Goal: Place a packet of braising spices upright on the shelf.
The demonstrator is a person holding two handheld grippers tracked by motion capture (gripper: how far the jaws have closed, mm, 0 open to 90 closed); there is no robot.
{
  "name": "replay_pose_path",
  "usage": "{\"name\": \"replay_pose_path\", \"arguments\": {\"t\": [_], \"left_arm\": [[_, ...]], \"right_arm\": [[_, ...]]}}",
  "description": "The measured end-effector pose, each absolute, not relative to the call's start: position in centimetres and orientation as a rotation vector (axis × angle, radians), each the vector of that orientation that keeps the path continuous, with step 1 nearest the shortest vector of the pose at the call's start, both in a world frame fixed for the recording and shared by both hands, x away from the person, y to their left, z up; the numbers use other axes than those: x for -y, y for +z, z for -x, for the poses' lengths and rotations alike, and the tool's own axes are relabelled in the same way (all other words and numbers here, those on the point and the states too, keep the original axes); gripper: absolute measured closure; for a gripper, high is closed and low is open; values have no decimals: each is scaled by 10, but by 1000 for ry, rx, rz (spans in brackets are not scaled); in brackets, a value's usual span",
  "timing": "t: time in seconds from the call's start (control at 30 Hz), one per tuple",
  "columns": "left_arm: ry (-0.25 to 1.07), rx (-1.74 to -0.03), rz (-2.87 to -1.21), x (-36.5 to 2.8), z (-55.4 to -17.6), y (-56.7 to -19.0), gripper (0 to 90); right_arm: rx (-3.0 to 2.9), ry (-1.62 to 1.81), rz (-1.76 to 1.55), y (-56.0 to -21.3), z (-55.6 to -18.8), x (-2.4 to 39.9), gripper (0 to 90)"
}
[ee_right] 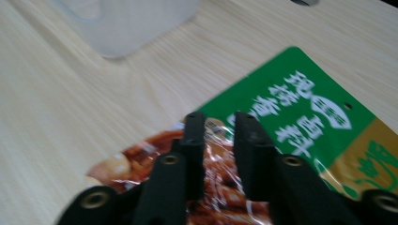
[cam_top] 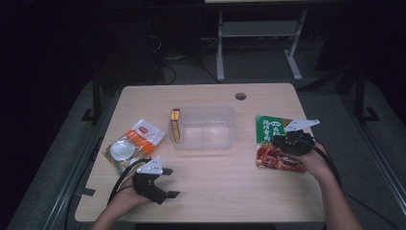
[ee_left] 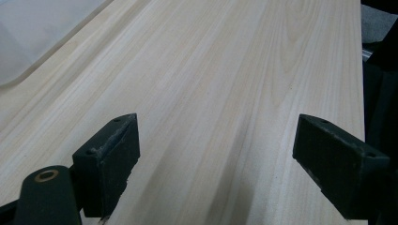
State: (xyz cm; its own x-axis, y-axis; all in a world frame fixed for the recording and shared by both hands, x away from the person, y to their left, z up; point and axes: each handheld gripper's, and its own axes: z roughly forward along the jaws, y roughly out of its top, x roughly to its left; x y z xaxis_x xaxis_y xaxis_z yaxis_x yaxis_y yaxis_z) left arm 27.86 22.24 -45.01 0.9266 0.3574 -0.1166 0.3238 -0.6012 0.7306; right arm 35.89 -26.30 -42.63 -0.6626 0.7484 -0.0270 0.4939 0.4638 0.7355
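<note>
Nearest the front edge of the tabletop [cam_top: 215, 191], toward its left corner, the left claw [cam_top: 167, 183] hovers low over bare wood with its jaws standing wide apart and nothing between them; the left gripper view looks along those jaws across the pale grain, a translucent wall just showing at the upper left. Just behind this claw, by the left edge, lies an orange and white snack packet [cam_top: 134, 143] with a clear round window. Over by the right edge, the right claw [cam_top: 276, 139] sits above a green and red food pouch [cam_top: 269, 132] that lies flat on the wood, its green end with white characters pointing toward the far edge and its red end, printed with a glazed meat dish, toward the front. In the right gripper view the jaws stand close together with only a narrow gap, hanging over the red part of the pouch; whether the pads pinch the film or merely rest over it cannot be told, as that view is blurred. Farther back, in the middle of the tabletop, stands a clear plastic tub [cam_top: 230, 117], well apart from the pouch, and a small yellow box [cam_top: 175, 124] lies against its left wall. A round cable hole [cam_top: 240, 96] sits near the far edge.
</note>
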Motion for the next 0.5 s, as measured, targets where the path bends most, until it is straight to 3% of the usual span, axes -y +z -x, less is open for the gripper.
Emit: {"name": "replay_pose_path", "arguments": {"t": [0.1,0.5], "left_arm": [[56,-475,-2259,-222,-279,-450,147],[47,-471,-2267,-221,-278,-450,147]], "right_arm": [[-2366,990,-1068,-430,-363,273,895],[-2426,778,-1163,-455,-377,293,898]]}}
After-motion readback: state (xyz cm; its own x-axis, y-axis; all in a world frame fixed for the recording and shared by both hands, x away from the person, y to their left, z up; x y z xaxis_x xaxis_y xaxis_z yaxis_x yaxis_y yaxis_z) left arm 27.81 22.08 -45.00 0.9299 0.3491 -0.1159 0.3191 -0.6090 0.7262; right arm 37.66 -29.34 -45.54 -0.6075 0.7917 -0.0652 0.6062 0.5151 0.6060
